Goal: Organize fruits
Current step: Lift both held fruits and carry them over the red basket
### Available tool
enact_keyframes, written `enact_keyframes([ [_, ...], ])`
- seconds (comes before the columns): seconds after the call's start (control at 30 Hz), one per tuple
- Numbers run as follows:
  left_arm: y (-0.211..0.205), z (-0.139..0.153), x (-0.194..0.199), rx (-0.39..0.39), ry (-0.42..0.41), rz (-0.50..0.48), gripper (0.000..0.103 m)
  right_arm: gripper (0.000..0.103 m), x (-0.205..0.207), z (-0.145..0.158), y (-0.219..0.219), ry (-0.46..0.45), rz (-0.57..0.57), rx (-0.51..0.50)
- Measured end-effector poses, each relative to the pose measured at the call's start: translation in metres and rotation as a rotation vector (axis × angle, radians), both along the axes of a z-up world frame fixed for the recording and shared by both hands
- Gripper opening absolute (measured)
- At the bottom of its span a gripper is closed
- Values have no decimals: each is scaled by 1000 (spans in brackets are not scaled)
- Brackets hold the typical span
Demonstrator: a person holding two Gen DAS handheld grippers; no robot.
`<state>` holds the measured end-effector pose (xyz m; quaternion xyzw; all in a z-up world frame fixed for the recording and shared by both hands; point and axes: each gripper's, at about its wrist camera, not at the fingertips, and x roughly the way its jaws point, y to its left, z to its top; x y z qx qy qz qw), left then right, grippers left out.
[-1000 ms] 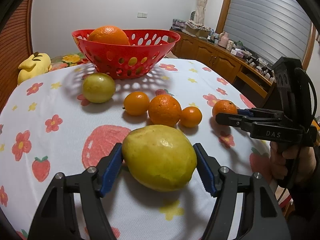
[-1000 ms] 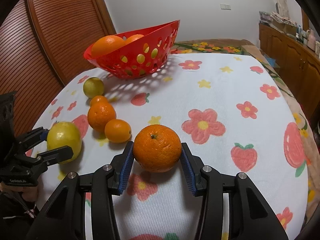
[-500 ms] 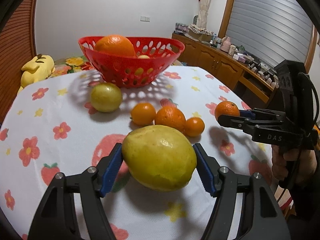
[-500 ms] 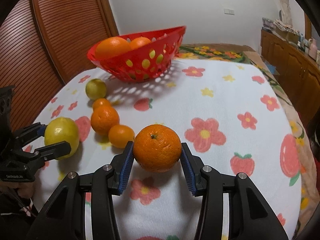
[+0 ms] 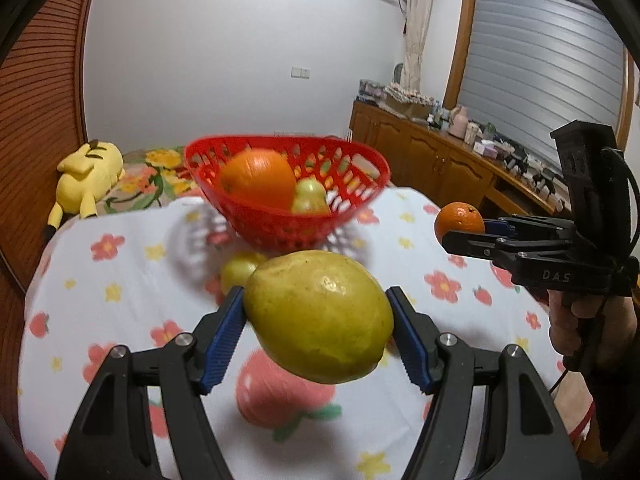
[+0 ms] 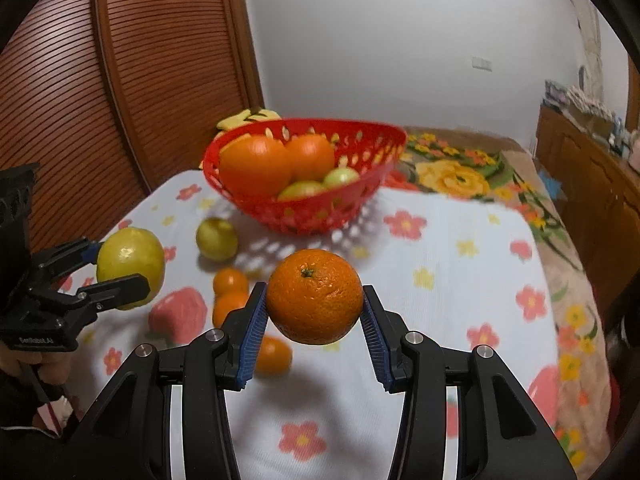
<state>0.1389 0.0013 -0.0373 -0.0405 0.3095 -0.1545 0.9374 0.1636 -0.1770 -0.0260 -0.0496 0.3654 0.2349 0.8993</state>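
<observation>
My left gripper (image 5: pixel 318 322) is shut on a large yellow-green pear (image 5: pixel 320 316) and holds it above the table; the same pear (image 6: pixel 130 266) shows at the left of the right wrist view. My right gripper (image 6: pixel 314 300) is shut on an orange (image 6: pixel 315 297), also lifted; that orange (image 5: pixel 459 220) appears at the right of the left wrist view. Ahead stands a red perforated basket (image 6: pixel 372 184) holding two big oranges (image 6: pixel 256 166) and greenish fruit (image 6: pixel 340 176). On the cloth lie a small green fruit (image 6: pixel 217 239) and three small oranges (image 6: pixel 230 282).
The flowered tablecloth (image 6: pixel 460 280) covers a round table whose edges fall away left and right. A yellow plush toy (image 5: pixel 86 174) lies behind the table. A wooden slatted door (image 6: pixel 120 80) is at the left and a cluttered wooden sideboard (image 5: pixel 440 156) at the right.
Both grippers have risen from the table with their fruit. The basket's inside now shows and the table looks lower and farther away.
</observation>
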Motion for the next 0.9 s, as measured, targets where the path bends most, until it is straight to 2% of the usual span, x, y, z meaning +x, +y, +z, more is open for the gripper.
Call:
enact_keyframes([
  [0.2,12,19,21,6,-42,17,69,46,32,17,13,-35,29,-32],
  [0.43,19,30,40,14,-60,22,69,46,63,21,26,-42,61,-61],
  [0.9,22,33,69,19,-58,19,69,46,102,-1,48,-2,110,-135],
])
